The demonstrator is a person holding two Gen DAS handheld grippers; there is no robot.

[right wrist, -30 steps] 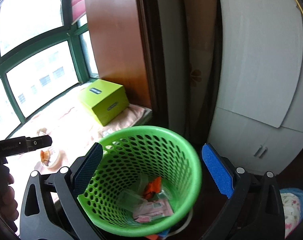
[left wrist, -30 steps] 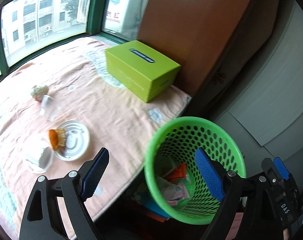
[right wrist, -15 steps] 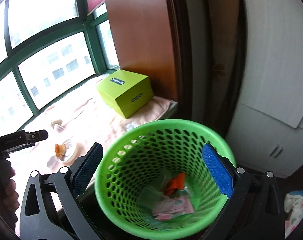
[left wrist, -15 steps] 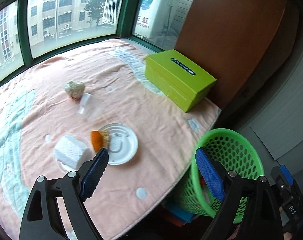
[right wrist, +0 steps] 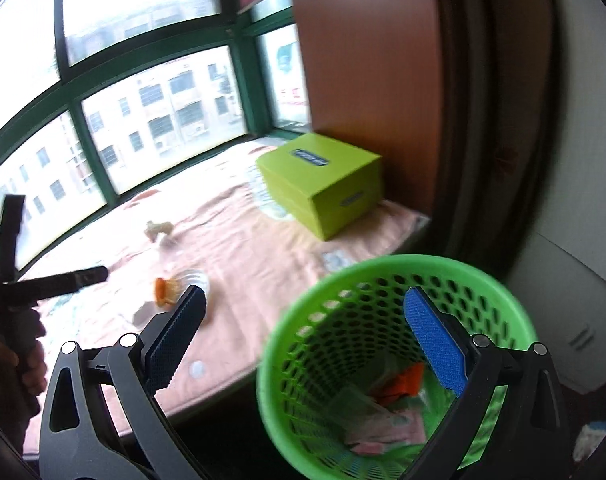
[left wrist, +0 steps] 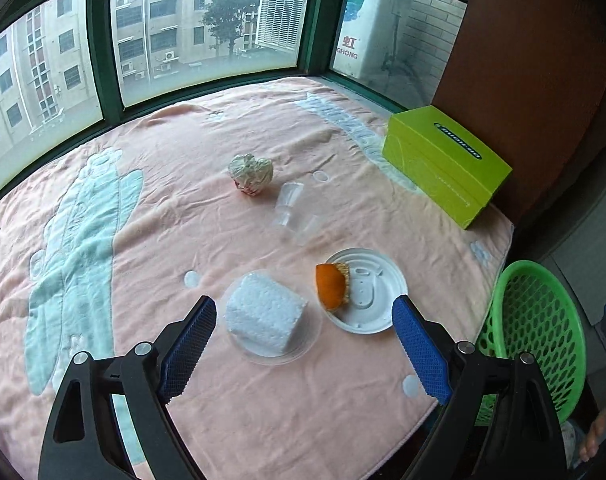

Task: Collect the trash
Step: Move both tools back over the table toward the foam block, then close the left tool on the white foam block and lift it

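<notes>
- Left wrist view: the left gripper [left wrist: 303,344] hangs over the pink blanket [left wrist: 143,208] with its jaws spread wide and nothing between them. Just beyond the blue pads lie a white foam block [left wrist: 265,316] on a clear lid and an orange peel [left wrist: 331,286] on a white lid [left wrist: 369,292]. Farther off sit a clear cup [left wrist: 291,208] and a crumpled paper ball [left wrist: 251,174]; the green box [left wrist: 443,160] stands far right.
- Right wrist view — blurred: the right gripper [right wrist: 303,340] is wide open too, holding nothing, above the green basket [right wrist: 383,280], which stands at the bed's near right edge with scraps inside.
</notes>
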